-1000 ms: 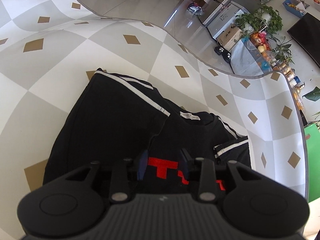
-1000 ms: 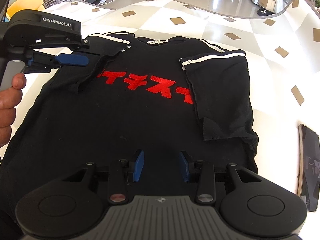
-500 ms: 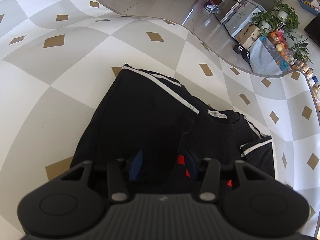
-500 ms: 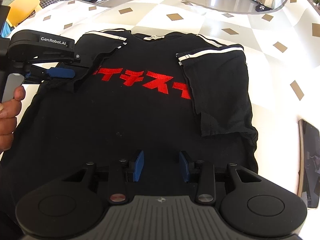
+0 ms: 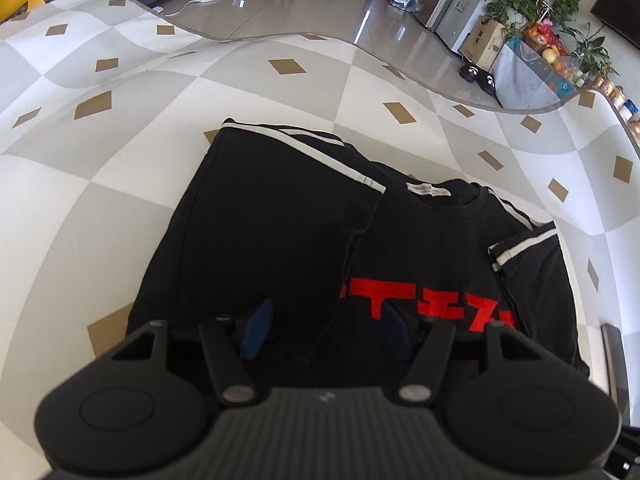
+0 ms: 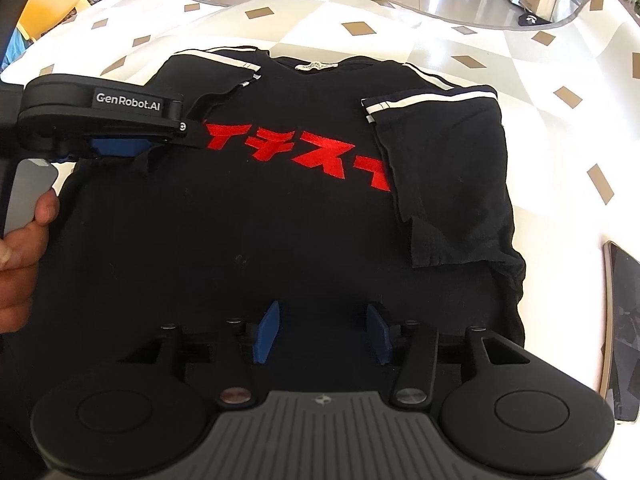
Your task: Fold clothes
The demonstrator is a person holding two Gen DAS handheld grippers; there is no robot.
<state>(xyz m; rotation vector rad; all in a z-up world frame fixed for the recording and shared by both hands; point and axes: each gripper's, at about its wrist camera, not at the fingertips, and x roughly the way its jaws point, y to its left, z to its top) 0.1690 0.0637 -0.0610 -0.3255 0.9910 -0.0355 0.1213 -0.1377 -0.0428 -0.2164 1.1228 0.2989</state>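
A black T-shirt [image 6: 280, 216] with red lettering and white shoulder stripes lies flat on the checked table cover, both sleeves folded inward over the chest. In the left wrist view the same T-shirt [image 5: 280, 240] fills the centre. My left gripper [image 5: 324, 328] hovers over the folded left sleeve, its jaws opening with only flat cloth below them and nothing pinched. From the right wrist view the left gripper [image 6: 120, 146] shows at the shirt's left side, held by a hand. My right gripper [image 6: 322, 330] is over the shirt's lower body, jaws opening, nothing between the pads.
A dark phone [image 6: 622, 320] lies on the table to the right of the shirt, also as phone [image 5: 614, 356] at the left wrist view's right edge. The checked cover [image 5: 120, 168] spreads around the shirt. Beyond the table's far edge lies a glossy floor with furniture and plants.
The left gripper's jaws have spread wide and let the left sleeve lie folded on the chest; that gripper has shifted and rolled a little. The right gripper's jaws widened slightly, staying in place.
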